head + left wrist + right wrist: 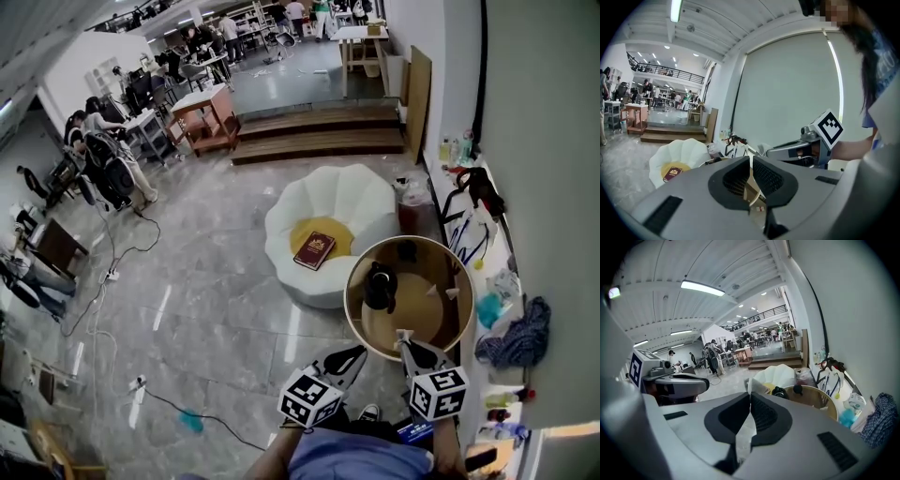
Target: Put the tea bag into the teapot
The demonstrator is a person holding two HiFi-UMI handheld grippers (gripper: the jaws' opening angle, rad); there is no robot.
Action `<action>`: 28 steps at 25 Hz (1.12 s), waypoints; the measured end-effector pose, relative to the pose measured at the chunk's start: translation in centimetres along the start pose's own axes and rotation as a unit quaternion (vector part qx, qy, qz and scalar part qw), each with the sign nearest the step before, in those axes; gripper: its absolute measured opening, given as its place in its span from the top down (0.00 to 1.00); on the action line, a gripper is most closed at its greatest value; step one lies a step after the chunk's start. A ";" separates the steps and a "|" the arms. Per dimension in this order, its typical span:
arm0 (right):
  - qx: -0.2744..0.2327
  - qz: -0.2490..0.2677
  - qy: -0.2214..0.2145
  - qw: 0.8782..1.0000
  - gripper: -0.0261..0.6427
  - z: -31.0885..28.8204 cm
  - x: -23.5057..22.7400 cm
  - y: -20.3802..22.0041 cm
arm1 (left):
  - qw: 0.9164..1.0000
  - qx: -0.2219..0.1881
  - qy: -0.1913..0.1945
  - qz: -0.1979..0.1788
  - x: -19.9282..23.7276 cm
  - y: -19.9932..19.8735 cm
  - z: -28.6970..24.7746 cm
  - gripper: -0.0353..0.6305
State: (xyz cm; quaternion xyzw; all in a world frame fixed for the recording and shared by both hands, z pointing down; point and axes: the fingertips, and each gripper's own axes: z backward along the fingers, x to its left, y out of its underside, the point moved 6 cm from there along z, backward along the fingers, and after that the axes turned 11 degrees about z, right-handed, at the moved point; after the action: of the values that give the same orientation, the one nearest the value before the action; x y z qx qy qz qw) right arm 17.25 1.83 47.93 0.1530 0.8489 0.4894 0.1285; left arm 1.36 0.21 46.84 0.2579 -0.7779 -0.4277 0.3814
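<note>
Tea bag (744,432) clamped in right hand-held gripper (405,341), short of teapot (381,286); left hand-held gripper (360,353) closed, empty; insertion outstanding

The tea bag (744,439) is thin white paper, the teapot (380,287) glossy black, the round table (422,314) smooth wood.

- The left gripper (359,352) was held low before the body, pointing forward, its jaws pressed together.
- The right gripper (403,339) sat just beside it, jaws clamped on a white tea bag (756,385).
</note>
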 end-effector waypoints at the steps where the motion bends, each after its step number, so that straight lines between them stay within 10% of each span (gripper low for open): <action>1: -0.002 -0.001 -0.003 1.000 0.93 -0.2 -0.1 0.0 | 1.000 0.003 -0.003 0.001 0.1 0.1 -0.1 0.92; 28: 0.060 0.011 0.014 0.998 0.93 -12.5 -9.7 -3.8 | 0.999 0.046 0.010 -0.003 12.5 -5.1 -11.9 0.92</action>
State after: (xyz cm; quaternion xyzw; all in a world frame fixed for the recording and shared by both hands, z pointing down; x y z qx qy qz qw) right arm 21.08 -13.63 51.45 0.1631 0.8765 0.4412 0.1021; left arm 4.18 -17.02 51.16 0.2823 -0.7921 -0.3897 0.3756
